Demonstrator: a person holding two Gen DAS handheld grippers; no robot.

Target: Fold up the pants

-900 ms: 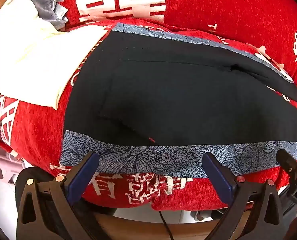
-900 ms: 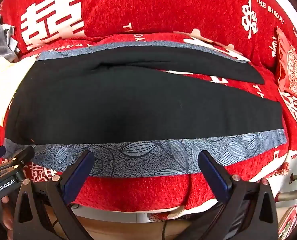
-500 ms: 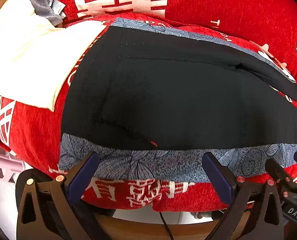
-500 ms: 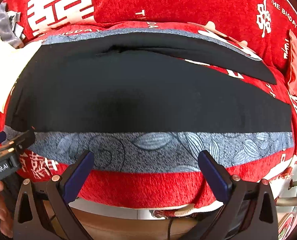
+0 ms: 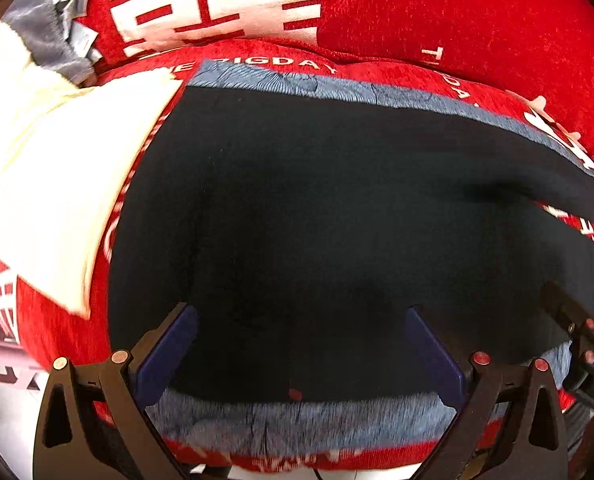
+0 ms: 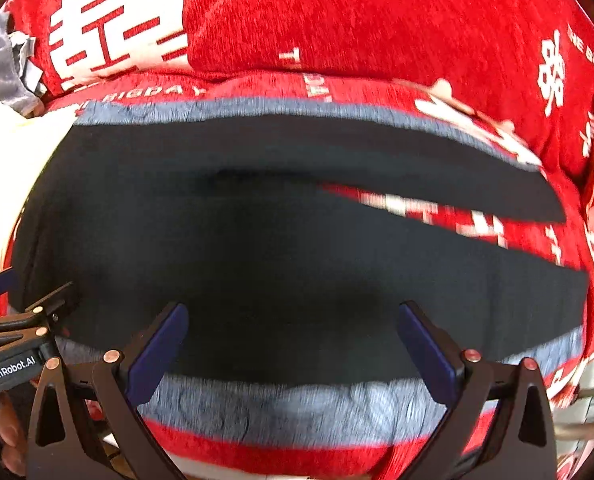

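Observation:
Black pants (image 5: 317, 208) with grey-blue patterned side stripes lie spread flat across a red cushion; in the right wrist view the pants (image 6: 277, 248) show two legs running off to the right with red fabric between them. My left gripper (image 5: 301, 328) hangs open over the near edge of the pants at the waist end, nothing between its fingers. My right gripper (image 6: 293, 324) is open too, over the near leg further right. Each gripper shows at the edge of the other's view: the right gripper (image 5: 573, 320) and the left gripper (image 6: 29, 312).
A cream cloth (image 5: 45, 184) lies left of the pants, with a grey garment (image 5: 53, 40) behind it. The red sofa back (image 6: 337, 20) with white characters rises behind. A hand (image 6: 5, 432) shows at the lower left. Floor lies below the cushion's front edge.
Both grippers have moved forward and down toward the pants, so the near stripe now sits between and below the fingertips. Jaws stay wide.

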